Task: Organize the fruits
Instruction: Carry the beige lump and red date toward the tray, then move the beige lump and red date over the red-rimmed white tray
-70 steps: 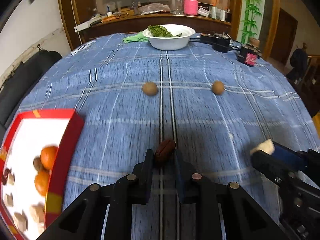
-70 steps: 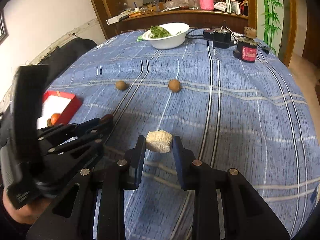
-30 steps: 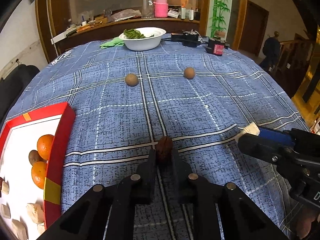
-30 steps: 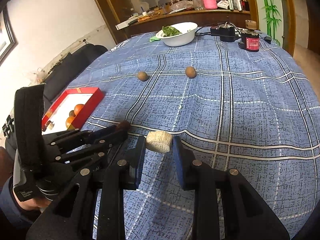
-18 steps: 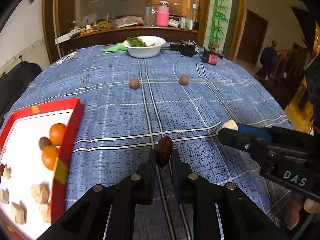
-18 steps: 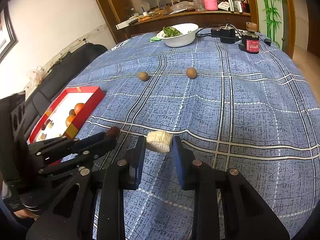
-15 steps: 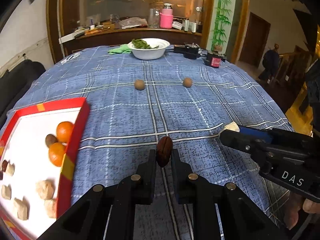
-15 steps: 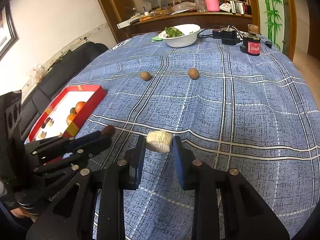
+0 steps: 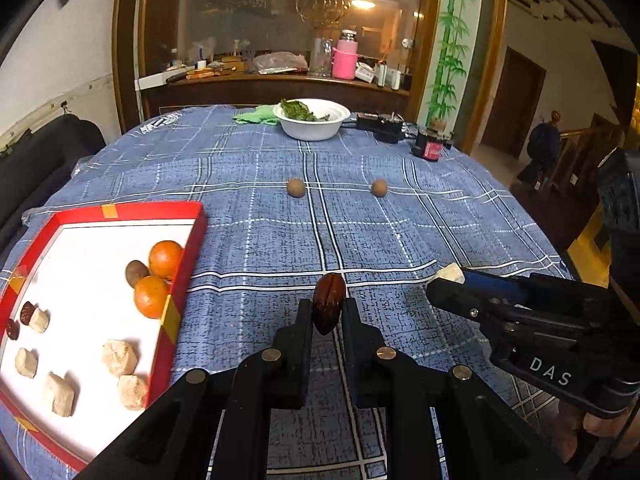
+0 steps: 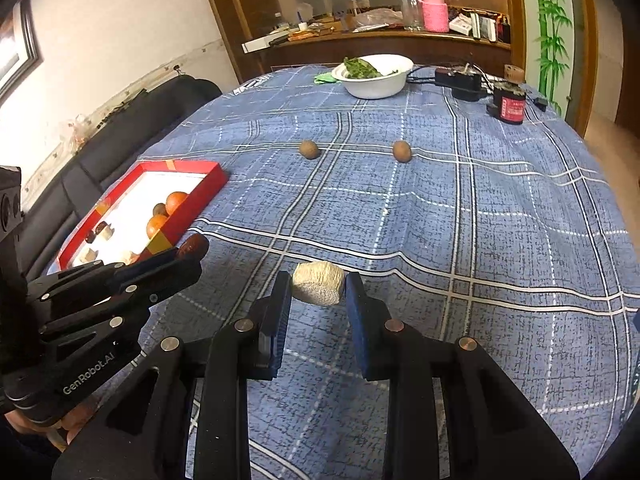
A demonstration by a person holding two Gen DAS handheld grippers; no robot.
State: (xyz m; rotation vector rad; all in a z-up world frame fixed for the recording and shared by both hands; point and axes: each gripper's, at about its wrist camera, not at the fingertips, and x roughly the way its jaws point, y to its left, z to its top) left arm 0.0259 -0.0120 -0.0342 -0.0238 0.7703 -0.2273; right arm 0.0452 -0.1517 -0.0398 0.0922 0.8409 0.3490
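Two grippers, each loaded: left gripper (image 9: 327, 312) clamped on one wrinkled dark-brown date (image 9: 329, 307), right gripper (image 10: 318, 292) clamped on one rough pale chunk (image 10: 318, 282), both held above the blue plaid cloth (image 10: 480, 220). Red box (image 9: 182, 276) w/ white floor at 9 o'clock holds 2 oranges, 1 brown round fruit, approx. 6 pale chunks, 2 dates. Two round tan fruits (image 9: 296, 188) lie loose at 12 o'clock, well apart. White bowl (image 9: 312, 120) w/ greens beyond them; black gadgets at 1 o'clock.
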